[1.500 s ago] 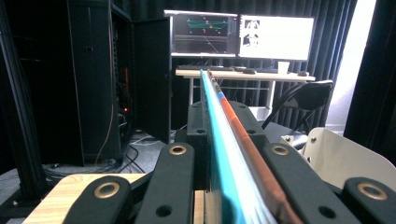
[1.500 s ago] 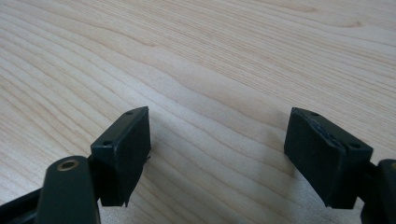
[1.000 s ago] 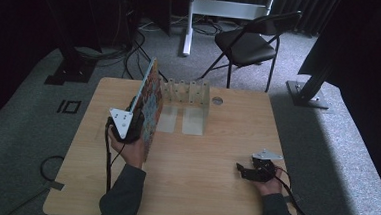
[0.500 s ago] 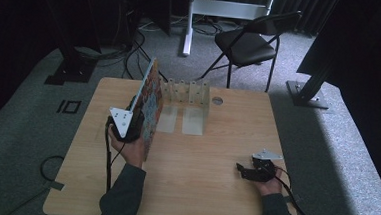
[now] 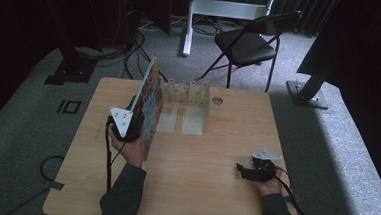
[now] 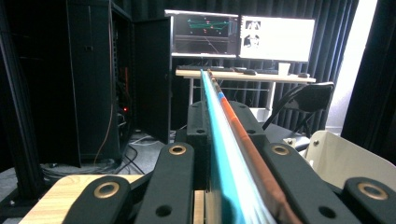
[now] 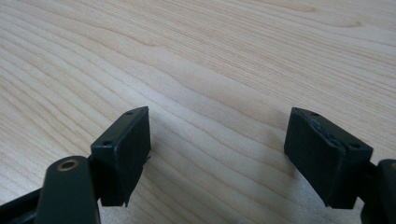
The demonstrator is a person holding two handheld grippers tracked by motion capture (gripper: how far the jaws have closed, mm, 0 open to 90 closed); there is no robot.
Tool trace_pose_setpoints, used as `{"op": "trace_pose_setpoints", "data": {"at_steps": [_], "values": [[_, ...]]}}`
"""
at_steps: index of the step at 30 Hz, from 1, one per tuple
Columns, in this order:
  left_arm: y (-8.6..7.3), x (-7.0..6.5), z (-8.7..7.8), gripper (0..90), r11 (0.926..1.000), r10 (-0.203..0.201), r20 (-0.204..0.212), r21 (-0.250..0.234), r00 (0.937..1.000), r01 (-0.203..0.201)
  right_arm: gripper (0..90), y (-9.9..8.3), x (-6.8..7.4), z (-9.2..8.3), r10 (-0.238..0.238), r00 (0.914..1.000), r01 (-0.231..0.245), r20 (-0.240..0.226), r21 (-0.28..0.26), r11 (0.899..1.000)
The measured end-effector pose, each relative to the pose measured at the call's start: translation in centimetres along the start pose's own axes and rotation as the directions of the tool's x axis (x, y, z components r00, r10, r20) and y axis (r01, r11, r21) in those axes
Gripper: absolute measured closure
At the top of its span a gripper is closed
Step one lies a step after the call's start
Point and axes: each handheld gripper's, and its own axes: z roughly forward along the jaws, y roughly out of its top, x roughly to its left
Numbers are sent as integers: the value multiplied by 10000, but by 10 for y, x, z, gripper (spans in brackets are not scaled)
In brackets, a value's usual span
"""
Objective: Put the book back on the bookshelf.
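Fingers of the left gripper (image 5: pixel 136 126) clamp a thin, colourful flat book (image 5: pixel 149 105) on edge, its long axis running toward one o'clock at the clear slotted rack (image 5: pixel 189 93), which stands just beyond it. Well apart at four o'clock, the right gripper (image 5: pixel 248 171) rests wide open and empty on the pale wooden table (image 5: pixel 215 154).

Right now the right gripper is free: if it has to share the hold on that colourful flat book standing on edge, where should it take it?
Probably the book's bare top edge beyond the left gripper, which is clamped on its near end. It stands on edge, thin, leaning slightly, so the open right gripper should come from above with one jaw on each face.
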Motion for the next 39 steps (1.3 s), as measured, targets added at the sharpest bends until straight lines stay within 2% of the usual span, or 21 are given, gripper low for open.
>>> {"op": "trace_pose_setpoints", "data": {"at_steps": [22,26,39], "values": [[-1,1,0,792,9999,128,-42,-34,9999,-128,224,0,0,0,-2,10000,2,2,-4,10000],[3,0,-3,775,9992,273,-77,-305,9996,-276,224,0,0,0,-4,10000,4,-2,-5,10000],[4,2,-4,695,9996,258,-3,-131,9997,-258,224,0,0,0,-15,10000,15,0,1,10000]]}}
